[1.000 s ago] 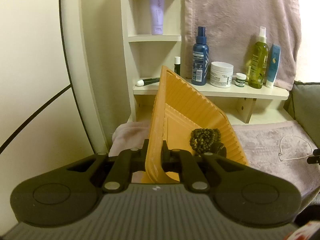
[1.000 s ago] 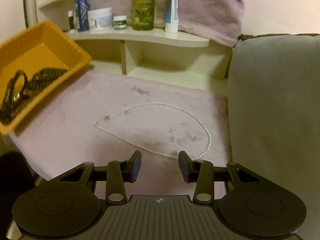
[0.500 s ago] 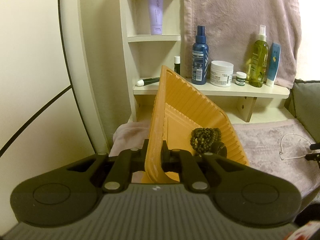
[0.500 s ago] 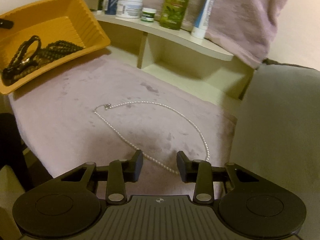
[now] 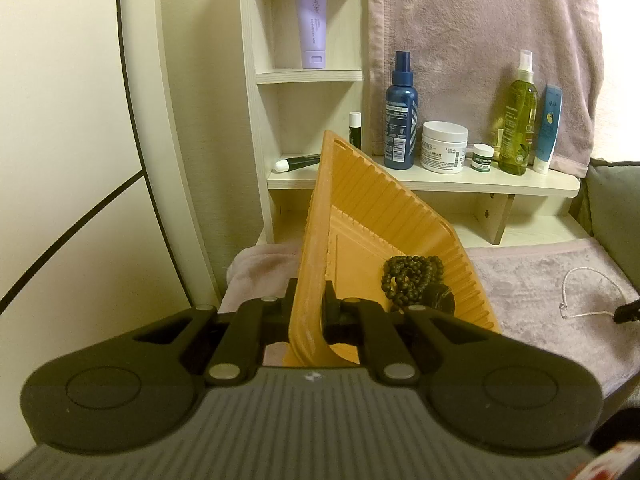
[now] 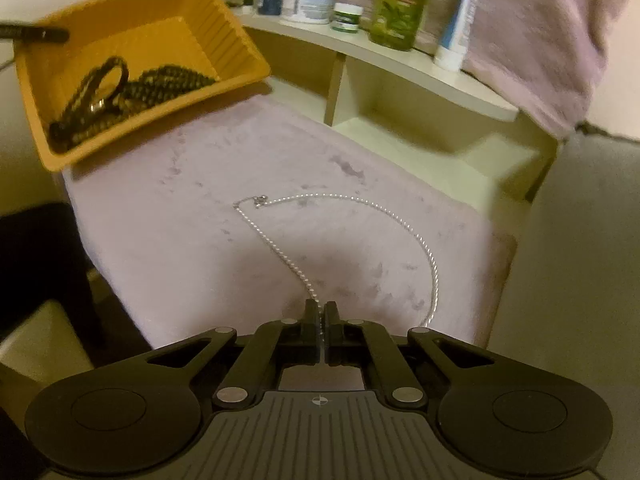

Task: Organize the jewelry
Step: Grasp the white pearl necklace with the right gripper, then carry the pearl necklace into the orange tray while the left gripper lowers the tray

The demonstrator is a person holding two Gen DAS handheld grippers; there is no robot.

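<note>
Right gripper (image 6: 320, 312) clamped on the thin silver bead-chain necklace (image 6: 416, 236), jaws nearly together with the chain pinched between the tips. From the pinch, chain running forward and a little left over the pale mauve plush cloth (image 6: 168, 216) to a small clasp (image 6: 261, 200), then looping right and back toward the tool's right side, still flat on the fabric. Further ahead and to the left, the orange ribbed plastic tray (image 6: 240, 40), tilted, with dark beaded bracelets (image 6: 160, 84) and a dark ring-shaped band (image 6: 100, 84) gathered in its lower corner. Beyond that, a cream wooden shelf (image 6: 400, 64) carrying a green bottle (image 6: 400, 4), a white jar (image 6: 308, 0) and a small green-lidded pot (image 6: 347, 17); a mauve towel (image 6: 560, 40) hanging at far right. Left gripper (image 5: 308, 300) closed on the near wall of the same orange tray (image 5: 316, 240), one finger outside and one inside the rim, tray held tilted with its far end raised. Just right of the inner finger, a heap of dark beads (image 5: 412, 280) against the ribbed side, touching a dark round piece (image 5: 440, 298). Off to the right, on the cloth, the silver necklace (image 5: 576, 292) again, its end meeting the black tip of the other tool (image 5: 628, 312) at the frame edge. Farther ahead, the shelf (image 5: 480, 186) with a blue spray bottle (image 5: 400, 120), white cream jar (image 5: 444, 146), green spray bottle (image 5: 516, 120) and a blue-and-white tube (image 5: 548, 128); higher up, a lilac tube (image 5: 312, 24) in a narrow cubby.
</note>
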